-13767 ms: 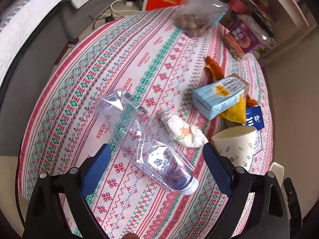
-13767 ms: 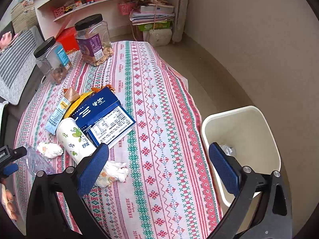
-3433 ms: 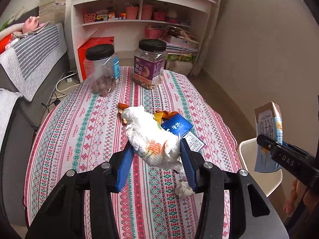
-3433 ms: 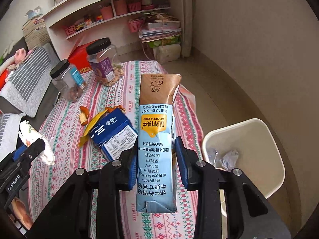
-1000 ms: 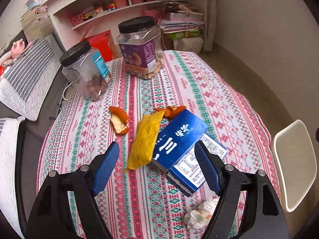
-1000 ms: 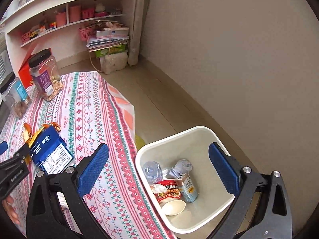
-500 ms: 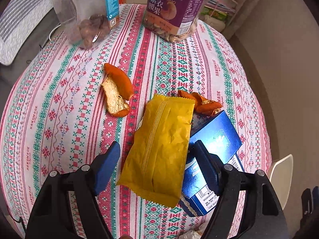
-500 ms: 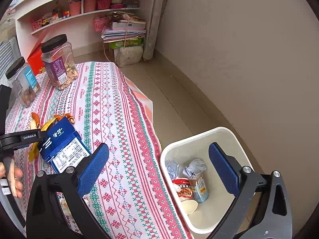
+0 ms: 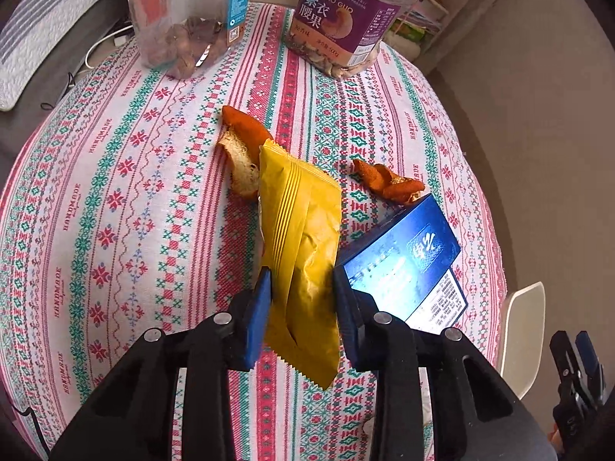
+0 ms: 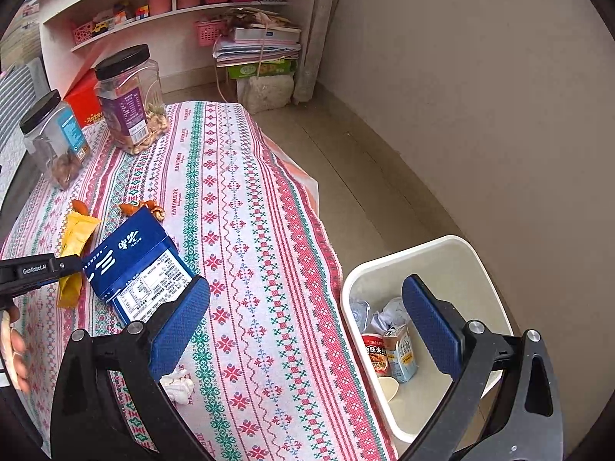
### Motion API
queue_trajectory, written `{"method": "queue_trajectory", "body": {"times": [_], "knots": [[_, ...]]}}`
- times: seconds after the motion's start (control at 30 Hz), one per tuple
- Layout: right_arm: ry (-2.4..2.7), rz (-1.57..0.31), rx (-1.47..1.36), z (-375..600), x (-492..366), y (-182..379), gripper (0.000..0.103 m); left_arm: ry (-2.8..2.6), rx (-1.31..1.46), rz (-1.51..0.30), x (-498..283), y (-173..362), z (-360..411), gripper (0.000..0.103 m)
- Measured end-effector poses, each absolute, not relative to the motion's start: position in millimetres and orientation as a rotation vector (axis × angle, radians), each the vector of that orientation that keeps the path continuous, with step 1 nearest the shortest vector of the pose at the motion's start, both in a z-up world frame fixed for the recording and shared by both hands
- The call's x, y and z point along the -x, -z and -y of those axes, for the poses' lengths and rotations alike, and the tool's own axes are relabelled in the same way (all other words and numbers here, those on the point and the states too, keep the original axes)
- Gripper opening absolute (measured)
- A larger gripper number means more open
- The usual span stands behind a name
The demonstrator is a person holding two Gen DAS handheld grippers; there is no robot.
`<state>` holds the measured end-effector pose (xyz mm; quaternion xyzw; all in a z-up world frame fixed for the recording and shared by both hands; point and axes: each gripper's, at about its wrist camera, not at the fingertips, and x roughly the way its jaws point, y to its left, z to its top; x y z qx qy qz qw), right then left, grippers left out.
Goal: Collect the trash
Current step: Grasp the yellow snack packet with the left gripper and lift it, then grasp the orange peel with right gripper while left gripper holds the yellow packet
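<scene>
Broadly spread across both views: tabletop (image 9: 115, 199) under a cloth striped pink, green and white, stitched with "HANDMADE" along the bands. Beside its edge on the floor, only fully seen from the right wrist: white bin (image 10: 476, 261) holding a crushed bottle, crumpled paper, a red-labelled cup and a small carton. At the far end, two clear jars with black lids: purple-labelled jar (image 9: 346, 19) reading "ZI YAO GUO" and "500g", nuts at the bottom; blue-labelled jar (image 9: 184, 15) with brown nuts and a QR code. Nearer, blue box (image 9: 403, 265) with white Chinese characters and a printed panel with barcode, lying flat. Just left of it, partly over its edge, yellow wrapper (image 9: 303, 253), pinched at its lower half between the blue fingers of the left gripper (image 9: 301, 307), closed on it. Printed "GenRobot.AI" on that gripper's side, legible from the right wrist alone. Right gripper (image 10: 307, 330) spread wide, holding nothing, above the cloth's edge and the bin. Orange peel (image 9: 242, 153) touching the wrapper's far end; second orange peel (image 9: 388, 184) by the box's far corner. Small crumpled tissue (image 10: 178, 384) near the front edge.
</scene>
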<state>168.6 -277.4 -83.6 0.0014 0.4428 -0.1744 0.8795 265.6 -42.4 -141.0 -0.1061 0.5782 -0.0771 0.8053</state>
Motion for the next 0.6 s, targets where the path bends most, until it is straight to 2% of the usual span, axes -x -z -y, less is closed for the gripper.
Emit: {"method": "queue_trajectory", "body": {"times": [0.33, 0.6], "knots": [[0.25, -0.934, -0.023, 242.6, -181.5, 84.9, 0.096, 0.01, 0.126, -1.186, -214.0, 111.7, -10.6, 0.029], [-0.043, -1.008, 0.077, 160.1, -220.7, 103.9, 0.096, -0.059, 0.161, -1.048, -167.2, 61.5, -54.5, 0.029]]}}
